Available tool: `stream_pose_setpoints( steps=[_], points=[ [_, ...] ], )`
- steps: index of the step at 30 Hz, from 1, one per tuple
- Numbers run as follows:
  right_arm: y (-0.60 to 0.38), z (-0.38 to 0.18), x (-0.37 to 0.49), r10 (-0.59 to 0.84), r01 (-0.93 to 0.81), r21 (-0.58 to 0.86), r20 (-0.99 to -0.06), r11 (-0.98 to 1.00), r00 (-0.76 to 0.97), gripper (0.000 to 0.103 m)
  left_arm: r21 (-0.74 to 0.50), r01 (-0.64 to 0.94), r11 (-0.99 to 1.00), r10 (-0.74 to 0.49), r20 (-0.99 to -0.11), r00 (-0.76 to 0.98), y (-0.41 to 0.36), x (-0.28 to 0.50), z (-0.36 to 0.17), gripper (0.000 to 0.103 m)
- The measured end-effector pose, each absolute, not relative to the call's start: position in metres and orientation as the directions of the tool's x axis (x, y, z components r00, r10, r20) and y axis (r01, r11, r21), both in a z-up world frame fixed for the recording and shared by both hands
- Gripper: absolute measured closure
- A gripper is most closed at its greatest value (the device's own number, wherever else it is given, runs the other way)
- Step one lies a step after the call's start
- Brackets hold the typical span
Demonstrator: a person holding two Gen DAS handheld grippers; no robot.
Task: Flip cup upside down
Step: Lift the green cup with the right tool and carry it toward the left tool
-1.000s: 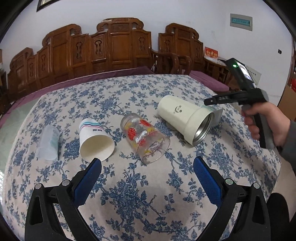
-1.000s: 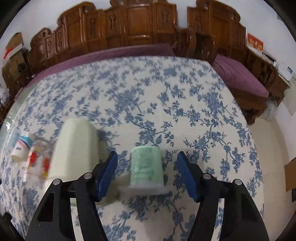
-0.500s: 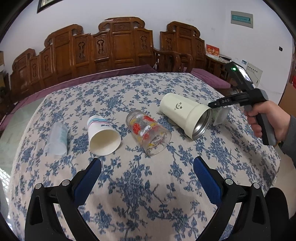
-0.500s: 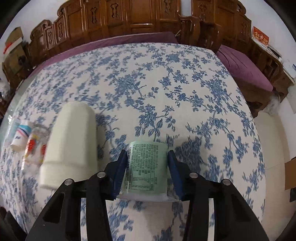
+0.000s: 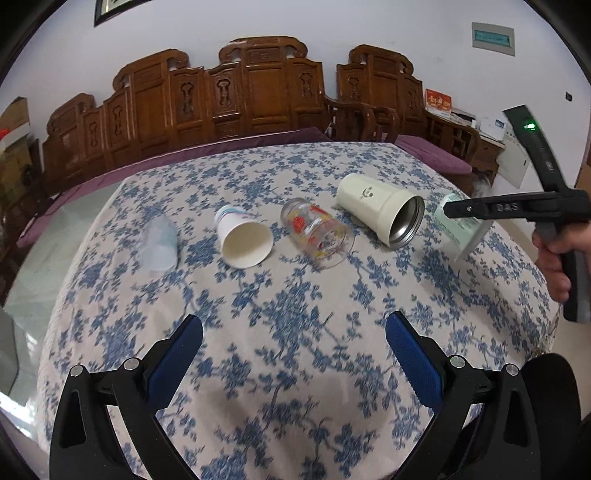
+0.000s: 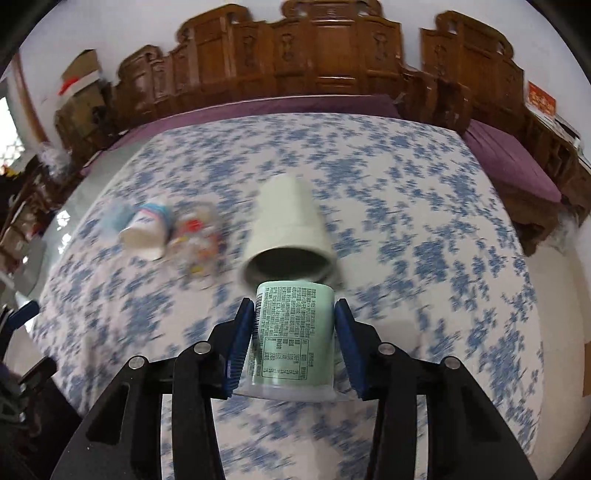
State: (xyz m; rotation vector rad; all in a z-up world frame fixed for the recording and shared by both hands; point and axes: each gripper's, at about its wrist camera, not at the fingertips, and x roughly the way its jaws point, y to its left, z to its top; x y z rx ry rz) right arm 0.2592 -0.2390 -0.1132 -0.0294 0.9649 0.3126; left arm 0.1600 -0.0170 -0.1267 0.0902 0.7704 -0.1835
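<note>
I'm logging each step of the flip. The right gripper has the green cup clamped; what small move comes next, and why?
Probably roll the wrist to turn the green cup rim-down. The right gripper has its jaws shut on the cup's sides and holds it above the tablecloth, close to the cream tumbler.

Across the middle of my left view, four cups are lying on their sides on the flowered tablecloth (image 5: 295, 314): a clear plastic cup (image 5: 159, 248) at the left, a paper cup (image 5: 243, 236), a printed glass (image 5: 317, 232), then a cream steel-lined tumbler (image 5: 380, 208). Carved wooden chairs (image 5: 258, 85) are standing along the top, against the white wall (image 5: 369, 29).
</note>
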Motion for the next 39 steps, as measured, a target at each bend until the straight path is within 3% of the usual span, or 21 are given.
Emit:
stream_pose_setpoints(
  steps=[14, 25, 39],
  points=[
    [-0.138, -0.147, 0.202, 0.382, -0.420, 0.198, -0.826, 0.885, 0.414, 0.055, 0.027, 0.118, 0.993, -0.064, -0.714, 0.697, 0.019, 0.135, -0.125, 0.008],
    [-0.097, -0.171, 0.200, 0.367, -0.443, 0.181, -0.849, 0.878, 0.380, 0.054, 0.017, 0.051, 0.999, -0.022, -0.733, 0.680, 0.048, 0.129, -0.133, 0.008],
    [-0.152, -0.129, 0.152, 0.358, -0.374, 0.133, -0.686, 0.918, 0.634, 0.045, 0.014, 0.061, 0.998, -0.032, -0.730, 0.682, 0.028, 0.142, -0.118, 0.008]
  ],
)
